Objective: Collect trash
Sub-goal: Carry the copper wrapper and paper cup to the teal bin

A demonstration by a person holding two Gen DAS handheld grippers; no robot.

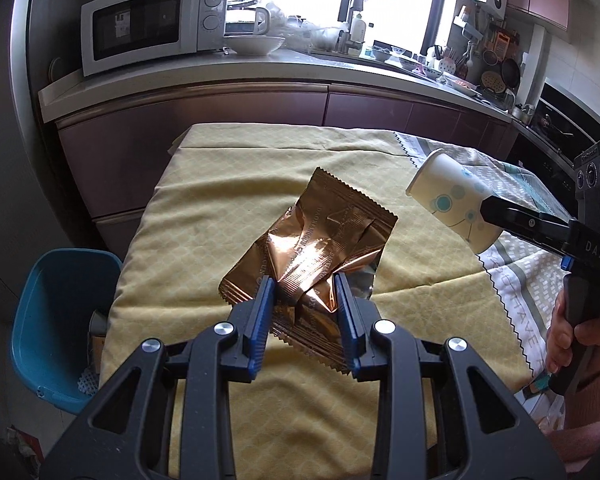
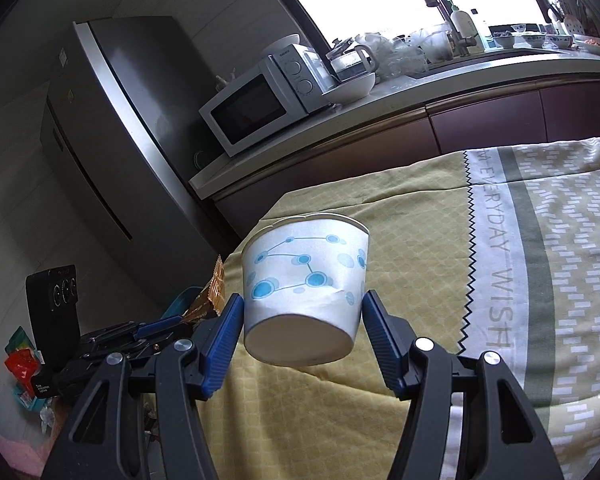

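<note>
A crumpled copper foil wrapper (image 1: pixel 312 248) is clamped between the blue pads of my left gripper (image 1: pixel 305 288), held above the yellow tablecloth (image 1: pixel 204 216). A white paper cup with blue dots (image 2: pixel 304 280) is clamped near its base by my right gripper (image 2: pixel 303 312), lifted off the table and tilted, rim away from the camera. The cup (image 1: pixel 448 200) and right gripper (image 1: pixel 488 210) also show at the right of the left wrist view. An edge of the wrapper (image 2: pixel 216 292) and the left gripper (image 2: pixel 160 326) show at the left of the right wrist view.
A blue plastic bin (image 1: pixel 56 320) stands on the floor left of the table. Behind the table runs a counter (image 1: pixel 260 76) with a microwave (image 1: pixel 148 24) and dishes. A grey fridge (image 2: pixel 112 120) stands at the left. Patterned cloth (image 2: pixel 540 260) covers the table's right part.
</note>
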